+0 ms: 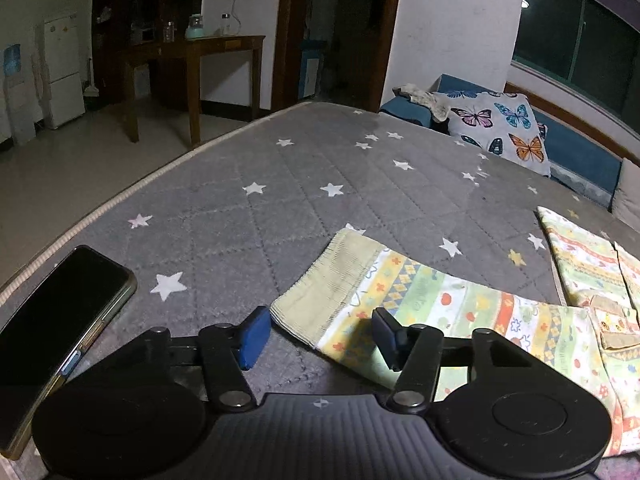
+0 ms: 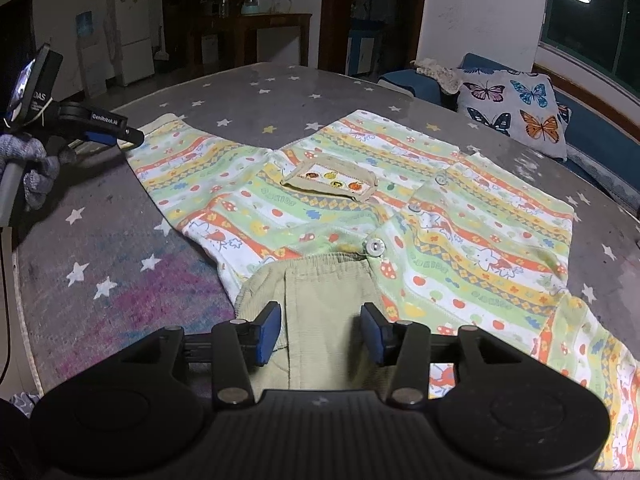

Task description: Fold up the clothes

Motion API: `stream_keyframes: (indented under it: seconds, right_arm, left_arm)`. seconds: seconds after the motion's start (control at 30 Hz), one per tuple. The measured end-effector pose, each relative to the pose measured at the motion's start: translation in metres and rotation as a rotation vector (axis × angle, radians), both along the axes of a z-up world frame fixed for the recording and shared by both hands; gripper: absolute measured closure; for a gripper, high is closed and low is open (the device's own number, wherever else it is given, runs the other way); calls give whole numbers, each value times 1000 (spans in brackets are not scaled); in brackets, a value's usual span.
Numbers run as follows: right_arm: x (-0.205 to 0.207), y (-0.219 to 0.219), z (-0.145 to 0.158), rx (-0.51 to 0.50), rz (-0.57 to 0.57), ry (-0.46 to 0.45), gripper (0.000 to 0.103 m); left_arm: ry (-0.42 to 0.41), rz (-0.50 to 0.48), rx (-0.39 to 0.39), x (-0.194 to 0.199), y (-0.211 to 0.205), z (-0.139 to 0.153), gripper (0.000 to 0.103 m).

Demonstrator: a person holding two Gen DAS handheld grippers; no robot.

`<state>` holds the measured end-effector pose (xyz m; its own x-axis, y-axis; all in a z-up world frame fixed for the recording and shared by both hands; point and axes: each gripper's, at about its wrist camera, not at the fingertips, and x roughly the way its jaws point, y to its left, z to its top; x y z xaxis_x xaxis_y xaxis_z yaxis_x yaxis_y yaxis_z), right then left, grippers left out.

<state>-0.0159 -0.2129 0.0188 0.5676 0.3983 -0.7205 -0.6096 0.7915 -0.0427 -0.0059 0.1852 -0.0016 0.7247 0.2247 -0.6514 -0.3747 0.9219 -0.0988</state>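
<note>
Over on the left a dark phone (image 1: 60, 332) lies face up on the grey star-printed mattress (image 1: 280, 184), just beside the left gripper (image 1: 318, 338). That gripper's blue-padded fingers (image 1: 254, 336) are spread wide with nothing pinched; the ribbed cuff (image 1: 324, 280) of a sleeve lies just ahead of them, its near corner reaching in between the tips, though I cannot tell whether a pad touches it. The shirt (image 2: 400, 216) is a small button-front top, striped green, orange and yellow with fruit prints and a chest pocket (image 2: 332, 182), spread flat across the mattress with some wrinkles. Further right, the right gripper (image 2: 320, 332) is also spread wide, gripping nothing, its tips either side of the olive ribbed collar (image 2: 316, 300) at the shirt's near edge.
</note>
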Motion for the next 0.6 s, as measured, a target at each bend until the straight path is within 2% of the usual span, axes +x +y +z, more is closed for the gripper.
stream_keyframes:
  seconds: [0.07,0.2,0.27,0.33,0.6]
  right_arm:
    - [0,0,2,4,-4,-7,53]
    - [1,3,4,14,-9,-9,53]
    - [2,5,3,16,-10,-9,53]
    - [2,5,3,18,-12,-8,53]
    - [2,2,6,20,-22,-13,53]
  left_arm:
    - [2,6,1,1,1,-1,55]
    - [-5,18,2,1,4,-1,67]
    - [-11,15,-4,1,5,-2,81]
    - [-20,5,-23,1,7,-1,89]
    - [-105,-34,-30,1,-2,20,95]
